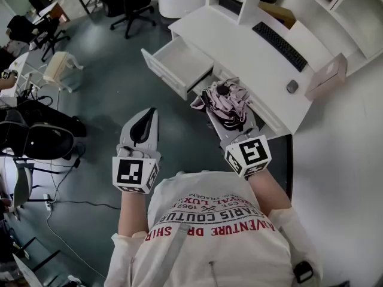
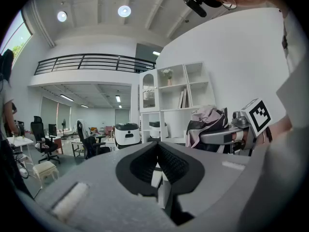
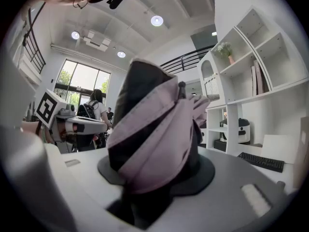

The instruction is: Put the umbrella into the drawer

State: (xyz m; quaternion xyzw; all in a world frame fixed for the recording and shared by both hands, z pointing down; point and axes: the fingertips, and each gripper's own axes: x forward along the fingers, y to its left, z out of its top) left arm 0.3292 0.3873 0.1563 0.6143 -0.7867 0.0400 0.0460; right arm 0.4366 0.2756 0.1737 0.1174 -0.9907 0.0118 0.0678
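Observation:
A folded pink and black umbrella (image 1: 226, 100) is clamped in my right gripper (image 1: 230, 117), held near level just in front of the white desk (image 1: 239, 46). In the right gripper view the umbrella (image 3: 154, 129) fills the space between the jaws and hides the fingertips. The open drawer (image 1: 157, 70) sticks out of the desk to the upper left of the umbrella, and its inside looks bare. My left gripper (image 1: 152, 113) hovers over the floor to the left, its fingertips (image 2: 153, 148) touching with nothing held. From the left gripper view the umbrella (image 2: 207, 122) shows at right.
On the desk lie a black keyboard (image 1: 280, 45), a mouse (image 1: 292, 86) and a pinkish box (image 1: 326, 76). Office chairs (image 1: 128, 5) stand behind the drawer, a pale stool (image 1: 60, 67) and dark equipment (image 1: 36, 136) at left. Shelves (image 2: 174, 93) rise above the desk.

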